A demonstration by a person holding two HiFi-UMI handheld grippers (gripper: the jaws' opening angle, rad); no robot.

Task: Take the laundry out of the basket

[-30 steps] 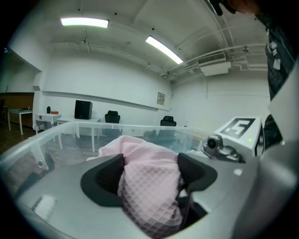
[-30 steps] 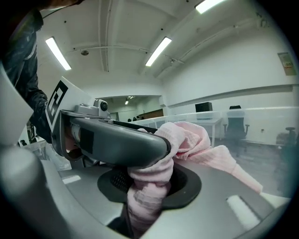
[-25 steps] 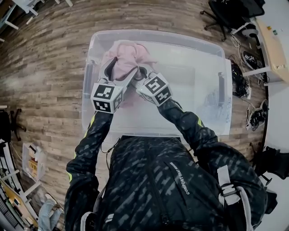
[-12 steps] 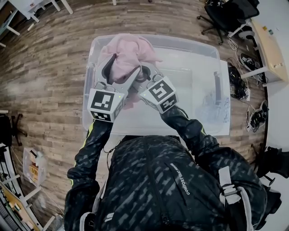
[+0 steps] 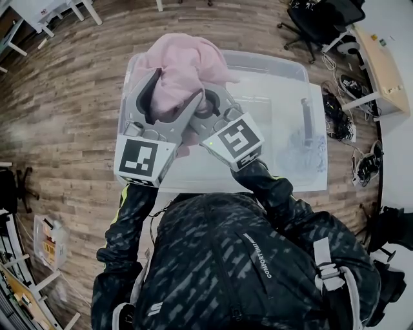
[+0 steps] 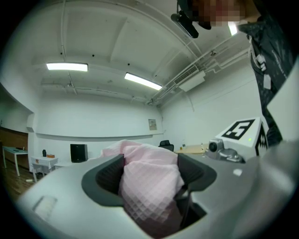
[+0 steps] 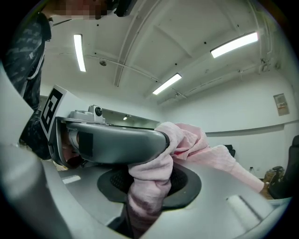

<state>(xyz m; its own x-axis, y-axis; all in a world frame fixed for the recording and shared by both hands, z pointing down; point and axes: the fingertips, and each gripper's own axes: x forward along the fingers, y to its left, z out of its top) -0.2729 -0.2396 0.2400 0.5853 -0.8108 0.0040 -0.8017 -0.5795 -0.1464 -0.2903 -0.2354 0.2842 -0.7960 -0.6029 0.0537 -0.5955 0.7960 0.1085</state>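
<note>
A pink cloth (image 5: 184, 64) is hanging over the clear basket (image 5: 284, 64) on the wood floor, both grippers holding it up. It is probably at risk of dropping back in, since the left gripper (image 5: 173, 90) is pressing only a soft, bulky wad between jaws spread wide, a hold that could slip. The right gripper (image 5: 208, 106) is pinching a fold, jaws nearly together.

An office-style workroom
Wood-plank floor (image 5: 58, 109), a black swivel chair (image 5: 315, 19) near a pale desk (image 5: 382, 64), white tables (image 5: 32, 8) at the edge — and overhead, strip lights (image 6: 67, 66) and exposed pipes (image 6: 211, 55) on a white ceiling (image 6: 117, 37).
</note>
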